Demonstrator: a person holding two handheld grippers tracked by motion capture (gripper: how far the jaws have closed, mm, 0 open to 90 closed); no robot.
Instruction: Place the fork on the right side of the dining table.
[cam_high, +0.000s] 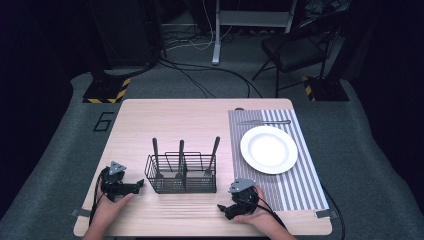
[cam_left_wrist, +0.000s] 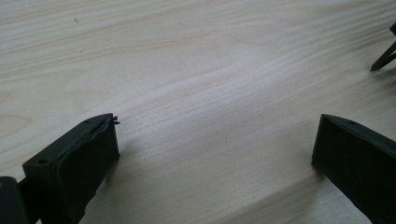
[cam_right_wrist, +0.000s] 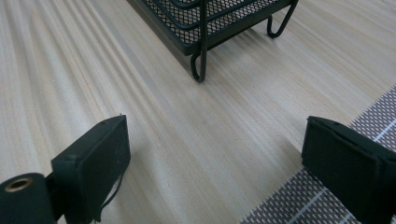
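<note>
A black wire caddy (cam_high: 182, 174) stands mid-table with three utensils upright in it, handles up. A white plate (cam_high: 269, 149) lies on a grey striped placemat (cam_high: 300, 192), and a knife (cam_high: 264, 122) lies on the mat beyond the plate. My left gripper (cam_high: 138, 186) rests on the wood left of the caddy and points at it. Its jaws (cam_left_wrist: 217, 140) are open over bare wood, and a caddy foot (cam_left_wrist: 383, 57) shows far right. My right gripper (cam_high: 223, 208) sits at the front by the mat's edge, open (cam_right_wrist: 217, 140), with the caddy corner (cam_right_wrist: 201, 42) ahead.
The placemat's corner (cam_right_wrist: 299, 205) lies under the right jaw in the right gripper view. The table's front edge (cam_high: 200, 234) runs just behind both hands. A chair (cam_high: 295, 50) and floor cables lie beyond the table.
</note>
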